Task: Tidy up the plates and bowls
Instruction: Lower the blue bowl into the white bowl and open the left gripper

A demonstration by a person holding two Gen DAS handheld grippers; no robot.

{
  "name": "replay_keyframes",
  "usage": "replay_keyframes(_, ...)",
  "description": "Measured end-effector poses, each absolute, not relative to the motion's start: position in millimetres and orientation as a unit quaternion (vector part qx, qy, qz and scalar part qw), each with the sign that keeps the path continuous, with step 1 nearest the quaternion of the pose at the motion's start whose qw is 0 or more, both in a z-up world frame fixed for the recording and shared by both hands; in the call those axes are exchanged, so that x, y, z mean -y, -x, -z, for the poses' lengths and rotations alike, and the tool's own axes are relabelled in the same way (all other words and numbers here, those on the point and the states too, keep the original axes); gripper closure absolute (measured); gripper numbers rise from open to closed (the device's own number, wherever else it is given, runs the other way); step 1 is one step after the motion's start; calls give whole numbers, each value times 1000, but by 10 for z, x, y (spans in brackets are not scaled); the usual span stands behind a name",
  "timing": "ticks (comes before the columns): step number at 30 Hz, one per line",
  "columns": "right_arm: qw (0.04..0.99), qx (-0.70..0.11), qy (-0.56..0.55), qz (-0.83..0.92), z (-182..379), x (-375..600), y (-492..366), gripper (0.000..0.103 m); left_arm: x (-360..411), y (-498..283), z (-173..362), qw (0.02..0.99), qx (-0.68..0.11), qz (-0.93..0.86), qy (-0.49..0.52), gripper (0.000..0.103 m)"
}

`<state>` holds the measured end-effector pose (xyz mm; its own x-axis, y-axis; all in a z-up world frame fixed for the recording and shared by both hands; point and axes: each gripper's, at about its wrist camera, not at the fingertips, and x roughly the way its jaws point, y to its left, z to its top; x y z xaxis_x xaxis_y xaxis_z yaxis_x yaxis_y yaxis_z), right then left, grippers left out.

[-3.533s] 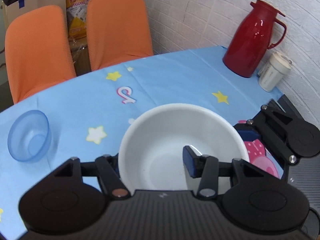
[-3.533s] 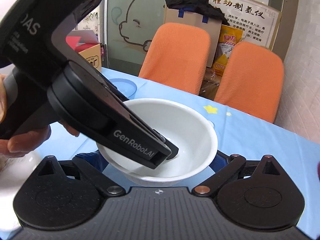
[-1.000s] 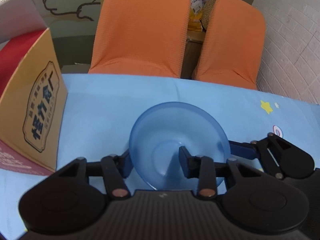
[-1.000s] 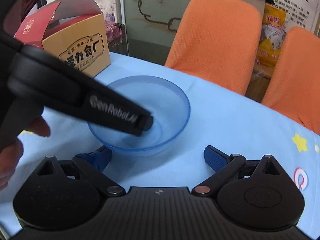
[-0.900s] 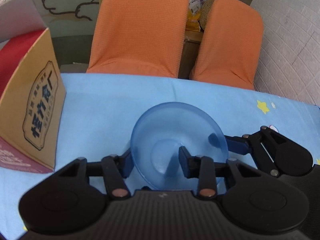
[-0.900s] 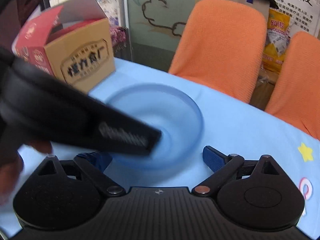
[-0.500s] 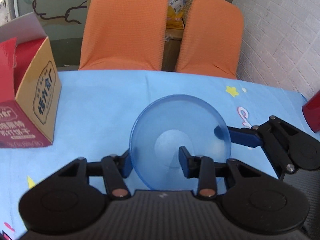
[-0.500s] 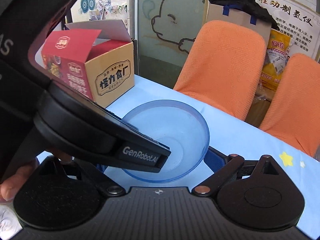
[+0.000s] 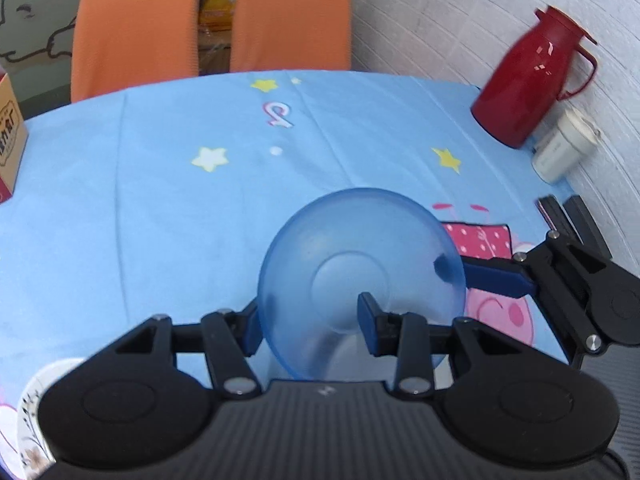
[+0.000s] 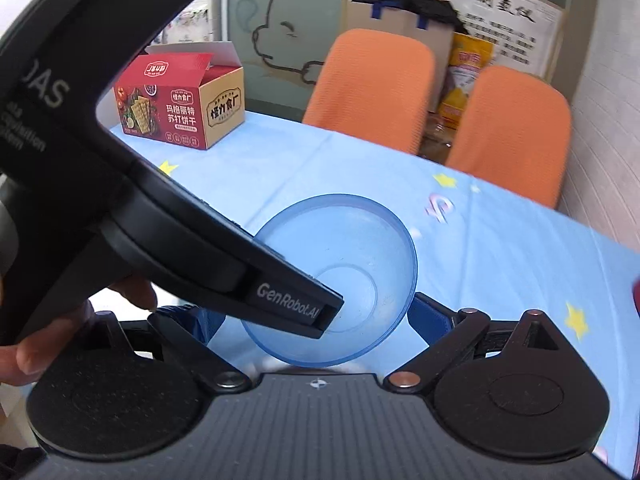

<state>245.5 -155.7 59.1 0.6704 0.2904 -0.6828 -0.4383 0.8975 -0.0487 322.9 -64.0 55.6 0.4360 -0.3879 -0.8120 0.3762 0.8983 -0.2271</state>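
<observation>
Blue bowl: translucent blue bowl point(image 9: 362, 280) is held off the blue tablecloth point(image 9: 160, 208), tilted, its opening facing away from the left camera.
Bowl in the right view: the same bowl point(image 10: 344, 264) shows its inside; its near rim is cut off by the camera housing.
Left gripper: left gripper point(image 9: 308, 320) is nearly closed, pinching the bowl's near wall, one finger outside on the left, the other pad point(image 9: 366, 316) seen through the plastic inside the bowl.
Left gripper, right view: its black body point(image 10: 280, 300) crosses from the left and ends inside the bowl, hiding the bowl's left rim.
Right gripper: right gripper point(image 10: 312, 316) stands spread wide; one blue finger point(image 10: 430, 318) touches the bowl's right rim from outside, the other point(image 10: 200, 318) is mostly hidden behind the left gripper. Whether it presses the bowl cannot be told.
Hand: a hand point(image 10: 80, 320) grips the left device at the left edge, partly cut off.
Hidden: the cloth directly under the bowl is seen only through the plastic; a white plate point(image 9: 28, 412) at the near left is cut off by the gripper body.
Open room: bare cloth lies left of and beyond the bowl.
Edges: red jug point(image 9: 528, 80) and white cup point(image 9: 564, 152) stand at the far right against the wall; a printed box point(image 10: 180, 104) sits far left; two orange chairs point(image 9: 136, 24) stand beyond the table's far edge.
</observation>
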Motion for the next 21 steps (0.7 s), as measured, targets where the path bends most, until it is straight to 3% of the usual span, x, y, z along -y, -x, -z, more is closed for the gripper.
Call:
replay_keyframes(10, 910, -364, 54, -192, -311, 1826, -1969, 17, 931, -2698, -353, 839, -490, 234, -35, 60)
replay_keyframes(12, 911, -362, 45, -191, -295, 1859, -2002, 18, 921, -2753, -327, 840, -491, 230, -33, 53)
replay_keyframes(14, 911, -365, 29, -188, -295, 1916, -2013, 18, 886, -2731, -351, 849, -475, 230, -31, 30)
replay_keyframes(15, 912, -365, 23, -188, -300, 1942, -2002, 18, 863, -2720, -388, 852, -469, 233, -28, 26)
replay_keyframes(21, 928, -338, -7, -156, -300, 2168, -1672, 18, 568, -2543, -683, 879, -412, 239, -12, 24)
